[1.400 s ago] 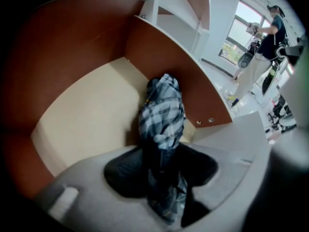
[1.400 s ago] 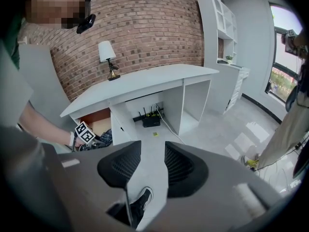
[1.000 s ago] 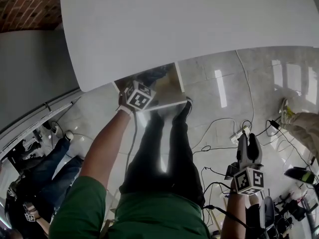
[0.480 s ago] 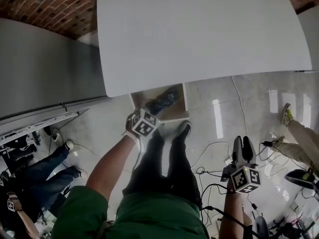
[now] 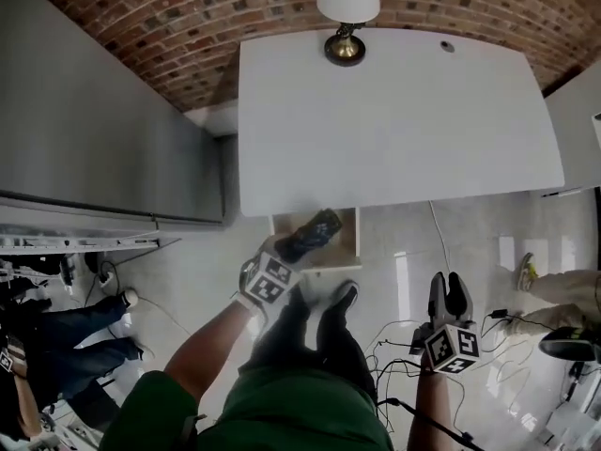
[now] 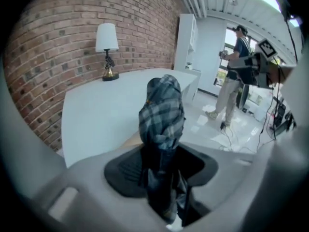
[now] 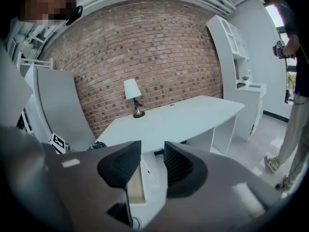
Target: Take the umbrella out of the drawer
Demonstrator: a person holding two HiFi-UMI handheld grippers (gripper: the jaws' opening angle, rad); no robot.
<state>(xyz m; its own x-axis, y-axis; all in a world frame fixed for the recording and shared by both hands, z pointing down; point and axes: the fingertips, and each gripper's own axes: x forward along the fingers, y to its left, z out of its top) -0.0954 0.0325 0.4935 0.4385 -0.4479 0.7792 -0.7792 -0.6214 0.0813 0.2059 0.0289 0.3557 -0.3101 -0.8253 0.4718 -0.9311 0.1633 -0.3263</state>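
Observation:
A folded plaid umbrella (image 6: 162,114) stands up between the pads of my left gripper (image 6: 161,166), which is shut on its lower part. In the head view the umbrella (image 5: 315,232) hangs in front of the open wooden drawer (image 5: 345,244) under the white desk (image 5: 394,130), with the left gripper (image 5: 286,254) just below it. My right gripper (image 5: 450,287) hovers over the floor to the right, well away from the drawer. Its jaws (image 7: 152,163) stand a little apart with nothing between them, and the drawer (image 7: 133,185) shows through the gap.
A table lamp (image 5: 347,7) stands at the desk's back edge by the brick wall. A grey cabinet (image 5: 94,130) is to the left, white shelves (image 7: 236,47) to the right. Cables (image 5: 404,332) lie on the floor. A person (image 6: 235,76) stands at the right; others sit at the left (image 5: 56,336).
My left gripper has risen with the umbrella from inside the drawer to in front of it. The right gripper has risen too. The head view has tilted up to show the lamp and wall.

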